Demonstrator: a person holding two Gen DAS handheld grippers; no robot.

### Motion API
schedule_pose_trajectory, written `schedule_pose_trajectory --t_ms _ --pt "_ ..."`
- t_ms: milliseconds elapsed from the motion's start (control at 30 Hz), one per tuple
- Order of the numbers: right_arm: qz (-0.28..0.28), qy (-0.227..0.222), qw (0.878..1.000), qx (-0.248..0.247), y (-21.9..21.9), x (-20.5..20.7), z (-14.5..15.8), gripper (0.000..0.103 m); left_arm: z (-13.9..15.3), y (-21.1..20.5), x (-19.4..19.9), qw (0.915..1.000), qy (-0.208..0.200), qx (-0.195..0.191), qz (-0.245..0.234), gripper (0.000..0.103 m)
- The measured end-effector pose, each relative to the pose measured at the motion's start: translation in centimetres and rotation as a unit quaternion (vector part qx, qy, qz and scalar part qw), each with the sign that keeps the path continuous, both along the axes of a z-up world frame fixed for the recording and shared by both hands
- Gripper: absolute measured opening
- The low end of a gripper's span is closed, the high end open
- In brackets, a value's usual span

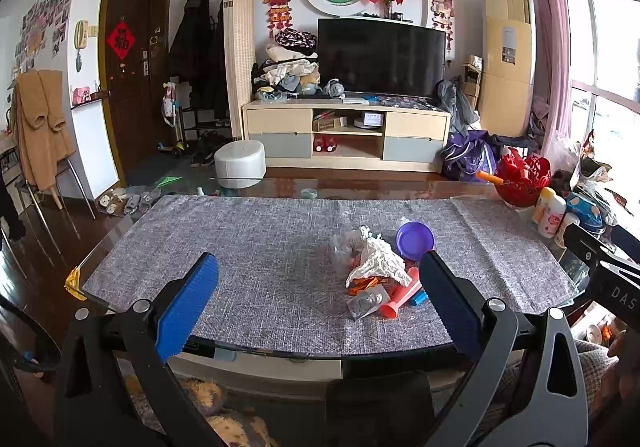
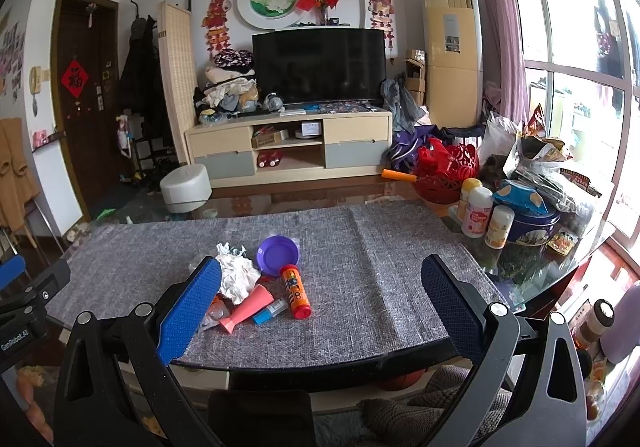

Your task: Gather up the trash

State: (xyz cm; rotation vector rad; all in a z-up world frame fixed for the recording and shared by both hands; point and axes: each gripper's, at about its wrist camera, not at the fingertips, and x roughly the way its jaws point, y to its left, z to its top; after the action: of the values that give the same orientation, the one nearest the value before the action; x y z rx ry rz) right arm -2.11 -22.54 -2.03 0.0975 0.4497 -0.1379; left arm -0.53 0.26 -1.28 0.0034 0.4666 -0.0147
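A small trash pile lies on the grey table mat (image 1: 260, 247) (image 2: 380, 267). It holds a crumpled white tissue (image 1: 380, 259) (image 2: 236, 275), a purple lid (image 1: 415, 241) (image 2: 278, 255), a pink cone (image 1: 402, 297) (image 2: 250, 307), a clear wrapper (image 1: 366, 303), a small blue piece (image 2: 270, 313) and an orange tube (image 2: 295, 291). My left gripper (image 1: 320, 299) is open and empty, above the near table edge, left of the pile. My right gripper (image 2: 322, 299) is open and empty, with the pile by its left finger.
A red basket (image 1: 524, 183) (image 2: 448, 175), bottles (image 2: 478, 211), a blue tin (image 2: 528, 223) and bags crowd the table's right end. The glass table edge (image 1: 280, 351) is near. A white stool (image 1: 240, 163) and TV cabinet (image 1: 348, 135) stand beyond the table.
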Motion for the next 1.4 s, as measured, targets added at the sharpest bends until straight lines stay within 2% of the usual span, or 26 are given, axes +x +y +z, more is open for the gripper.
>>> schedule_pose_trajectory --t_ms 500,767,967,1100,1300,1333,1400 --pt "0.003 0.009 1.0 0.012 -1.3 2.0 -0.3 0.1 -0.9 0.8 1.9 0.9997 0.018 0.012 0.011 0.095" --pt "-0.001 0.074 0.997 0.025 -2.2 6.8 -4.0 0.1 -3.5 0.9 5.8 0.9976 0.062 0.03 0.011 0.095" --pt "0.021 0.136 0.989 0.047 -3.2 11.2 -8.1 0.1 -6.5 0.4 9.4 0.9941 0.106 0.017 -0.015 0.095" --pt "0.017 0.163 0.985 0.048 -3.2 13.7 -9.8 0.1 -9.2 -0.4 11.7 0.9887 0.146 0.015 -0.029 0.095" --pt "0.047 0.19 0.979 0.05 -2.3 17.3 -11.7 0.1 -12.2 -2.2 14.3 0.9809 0.186 0.01 -0.055 0.095" --pt "0.052 0.195 0.978 0.049 -2.2 17.7 -12.0 0.099 -12.5 -2.4 14.6 0.9799 0.19 0.01 -0.059 0.095" --pt "0.056 0.206 0.976 0.045 -1.8 18.5 -12.6 0.087 -13.4 -2.9 15.4 0.9771 0.201 0.007 -0.069 0.095"
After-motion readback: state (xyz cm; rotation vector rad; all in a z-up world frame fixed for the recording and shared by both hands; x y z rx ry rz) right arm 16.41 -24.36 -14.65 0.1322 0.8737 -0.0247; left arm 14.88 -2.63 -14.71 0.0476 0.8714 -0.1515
